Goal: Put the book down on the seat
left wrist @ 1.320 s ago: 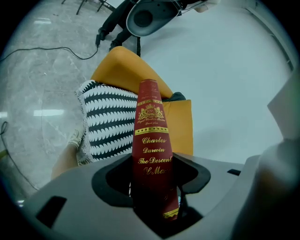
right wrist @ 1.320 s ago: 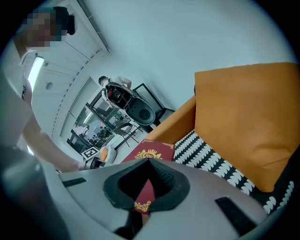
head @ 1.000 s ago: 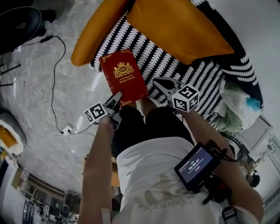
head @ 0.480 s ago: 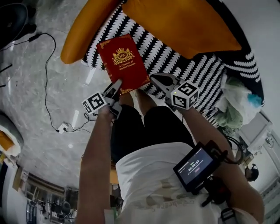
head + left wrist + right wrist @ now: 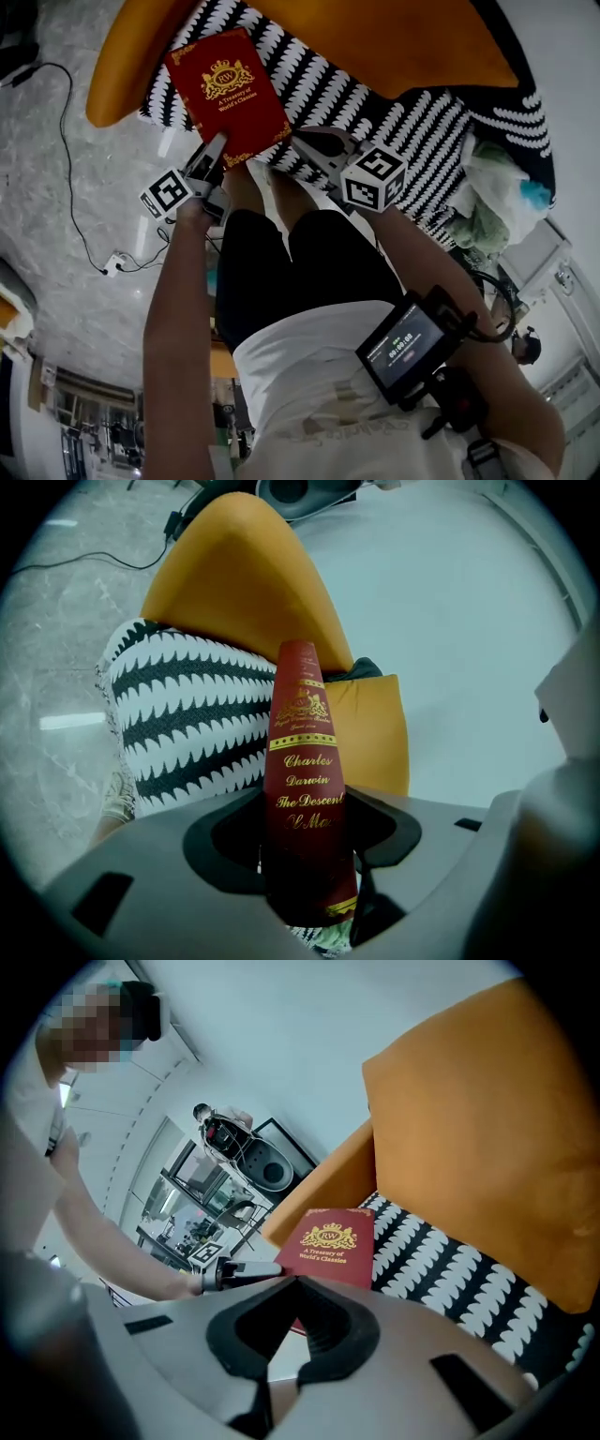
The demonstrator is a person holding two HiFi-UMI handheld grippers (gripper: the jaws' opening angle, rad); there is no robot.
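Observation:
A dark red book with gold print (image 5: 225, 98) hangs over the front corner of the seat, a black-and-white patterned cushion (image 5: 375, 103) on an orange chair (image 5: 412, 37). My left gripper (image 5: 216, 152) is shut on the book's lower edge. In the left gripper view the book's spine (image 5: 305, 789) stands upright between the jaws of the left gripper (image 5: 309, 902), with the cushion (image 5: 178, 714) behind it. My right gripper (image 5: 305, 141) hovers just right of the book over the seat's front edge, shut and holding nothing. The right gripper view shows the right gripper (image 5: 292, 1283), the book's cover (image 5: 330, 1246) and the cushion (image 5: 441, 1269).
The chair's orange arm (image 5: 122, 66) curves round the seat's left side. A cable with a white plug block (image 5: 112, 262) lies on the marble floor at left. Bags and cloth (image 5: 497, 187) are piled to the right of the chair. The person's legs stand against the seat front.
The left gripper has carried the book forward and to the left, farther over the seat's corner. The right gripper has moved forward alongside it, still shut.

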